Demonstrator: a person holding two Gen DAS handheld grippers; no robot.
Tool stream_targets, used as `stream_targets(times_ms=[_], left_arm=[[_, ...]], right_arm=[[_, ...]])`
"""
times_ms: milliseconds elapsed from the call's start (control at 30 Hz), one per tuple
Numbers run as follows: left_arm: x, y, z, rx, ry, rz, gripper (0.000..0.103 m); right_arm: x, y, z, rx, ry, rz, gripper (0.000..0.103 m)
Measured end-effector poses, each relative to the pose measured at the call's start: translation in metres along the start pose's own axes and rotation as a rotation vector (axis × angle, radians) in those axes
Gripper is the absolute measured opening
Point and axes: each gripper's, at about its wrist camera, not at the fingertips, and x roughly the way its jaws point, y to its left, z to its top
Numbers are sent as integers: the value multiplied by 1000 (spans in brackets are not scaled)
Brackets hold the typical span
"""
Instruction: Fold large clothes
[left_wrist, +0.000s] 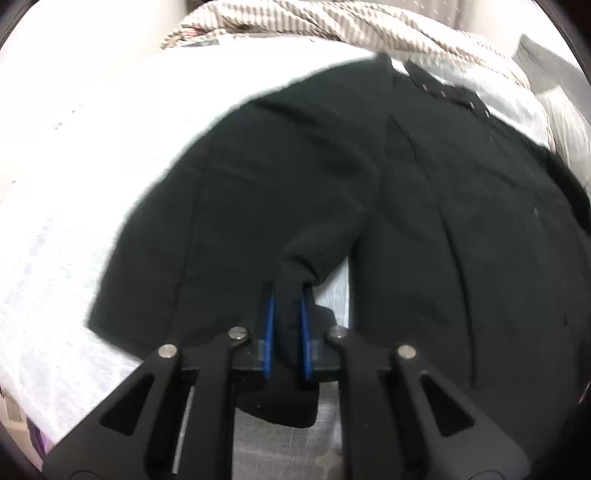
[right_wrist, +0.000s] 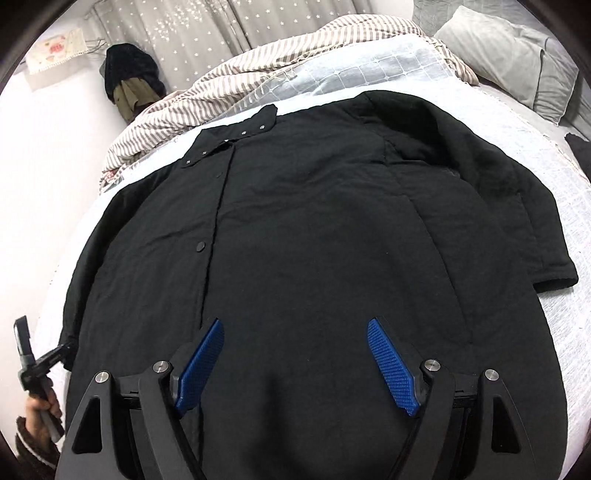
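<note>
One black coat (right_wrist: 314, 240), one bed (right_wrist: 554, 206), two grippers, left gripper (left_wrist: 286, 317) pinching hem, right gripper (right_wrist: 295, 365) agape

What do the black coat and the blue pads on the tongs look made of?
Black coat: matte woven cloth, probably padded; it creases softly, with a fleecy-looking lining at the turned edge. Blue pads: likely rubber or textured plastic, with a diamond-grid surface.

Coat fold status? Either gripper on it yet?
Done: coat lies spread flat on the bed, front snapped. In hand: left gripper is shut on a pinch of its cuff; right gripper hangs open over the hem, gripping nothing. Left: every fold; sleeves still lie out.
</note>
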Motion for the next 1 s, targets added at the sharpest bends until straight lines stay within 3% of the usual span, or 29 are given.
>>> stream_targets(times_ms=[200, 367, 567, 700, 867, 933, 1000], left_arm=[[-55, 38, 39, -73, -130, 10, 11], [-82, 89, 83, -144, -195, 82, 10], [-76, 126, 139, -200, -209, 184, 10], [-53, 140, 170, -249, -192, 236, 11], [-32, 172, 194, -290, -198, 305, 35], [-30, 188, 191, -353, -206, 262, 69], [-28, 202, 180, -412, -219, 187, 75]], right_arm=[[5, 5, 7, 26, -13, 6, 82], [4, 20, 18, 1, -57, 36, 82], [17, 42, 33, -90, -105, -12, 81], [25, 43, 42, -86, -111, -9, 81], [34, 43, 54, -76, -124, -31, 82], [37, 45, 57, -83, -126, -38, 81], [38, 47, 58, -97, -128, -45, 81]])
